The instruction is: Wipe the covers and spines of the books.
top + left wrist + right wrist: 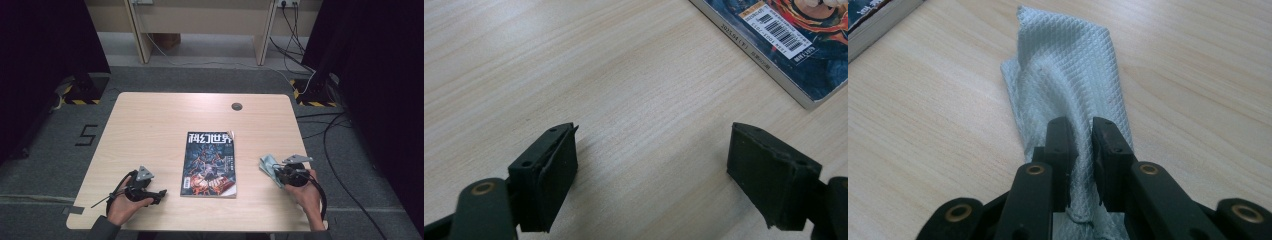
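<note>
A pale grey-green waffle-weave cloth (pixel 1068 75) lies bunched on the wooden table (pixel 150 125) at the right, right of the magazine (pixel 210 165). My right gripper (pixel 1082 125) is shut on the cloth's near fold, and the fabric is pinched between the two black pads. From above, that gripper (pixel 276 172) sits at the cloth (pixel 267 164) near the table's right edge. My left gripper (pixel 159 195) rests near the front left, jaws wide apart. It is open (pixel 654 145) over bare wood, and the magazine's barcode corner (pixel 784 35) lies ahead to its right.
A small round grommet (pixel 236 106) sits near the table's far edge. Cables (pixel 300 55) trail over the floor at the back right. Dark curtains flank both sides. The magazine's corner (pixel 873 20) lies at the upper left of the right gripper view.
</note>
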{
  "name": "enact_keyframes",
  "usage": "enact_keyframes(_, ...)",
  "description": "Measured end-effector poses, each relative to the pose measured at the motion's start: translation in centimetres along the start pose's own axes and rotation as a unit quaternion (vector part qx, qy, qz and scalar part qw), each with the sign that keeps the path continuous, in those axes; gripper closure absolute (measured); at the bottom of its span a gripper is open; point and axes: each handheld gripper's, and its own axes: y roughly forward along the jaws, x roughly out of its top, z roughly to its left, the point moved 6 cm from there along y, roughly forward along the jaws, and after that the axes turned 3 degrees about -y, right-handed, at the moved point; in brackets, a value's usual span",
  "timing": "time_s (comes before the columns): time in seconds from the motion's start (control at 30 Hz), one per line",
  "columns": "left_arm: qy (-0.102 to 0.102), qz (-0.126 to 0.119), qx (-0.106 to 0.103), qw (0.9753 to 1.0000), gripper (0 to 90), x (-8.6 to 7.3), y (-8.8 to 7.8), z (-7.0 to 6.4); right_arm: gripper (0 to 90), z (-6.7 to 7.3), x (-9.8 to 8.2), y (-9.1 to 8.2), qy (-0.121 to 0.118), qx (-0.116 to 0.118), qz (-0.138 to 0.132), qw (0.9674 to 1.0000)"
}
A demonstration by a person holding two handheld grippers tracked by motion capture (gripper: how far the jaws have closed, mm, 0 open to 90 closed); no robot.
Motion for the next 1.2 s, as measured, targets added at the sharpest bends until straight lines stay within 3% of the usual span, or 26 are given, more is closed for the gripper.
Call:
enact_keyframes(0.3, 0.003, -0.002, 0.002, 1.0, 20.1, 0.1, 0.1, -0.2, 80.2, 0.6, 1.1, -1.1, -0.004, 0.005, -0.029, 0.9996)
enact_keyframes(0.43, -0.004, -0.008, -0.006, 0.9999, 20.2, 0.3, 0.1, -0.3, 80.2, 1.0, 2.2, -1.8, -0.001, 0.012, -0.056, 0.9984)
enact_keyframes(0.63, -0.02, -0.037, -0.016, 0.999, 21.1, 1.0, -0.1, -0.7, 80.0, 3.7, 4.9, -1.8, -0.029, 0.033, -0.076, 0.9962)
enact_keyframes(0.8, -0.023, -0.054, -0.028, 0.9979, 21.2, 1.4, 0.1, -1.5, 80.0, 7.5, 7.6, 0.2, -0.071, 0.062, -0.071, 0.9931)
enact_keyframes(0.87, -0.034, -0.06, -0.037, 0.997, 21.2, 1.7, 0.3, -2.1, 79.9, 8.7, 8.1, 1.1, -0.084, 0.07, -0.068, 0.9917)
enact_keyframes(1.03, -0.03, -0.077, -0.043, 0.9956, 23.8, 2.8, 1.2, -3.3, 79.6, 11.1, 9.3, 3.3, -0.11, 0.088, -0.054, 0.9886)
enact_keyframes(1.2, -0.022, -0.078, -0.055, 0.9952, 31.1, 3.4, 2.2, -4.1, 77.5, 12.5, 9.6, 5.6, -0.133, 0.084, -0.028, 0.9872)
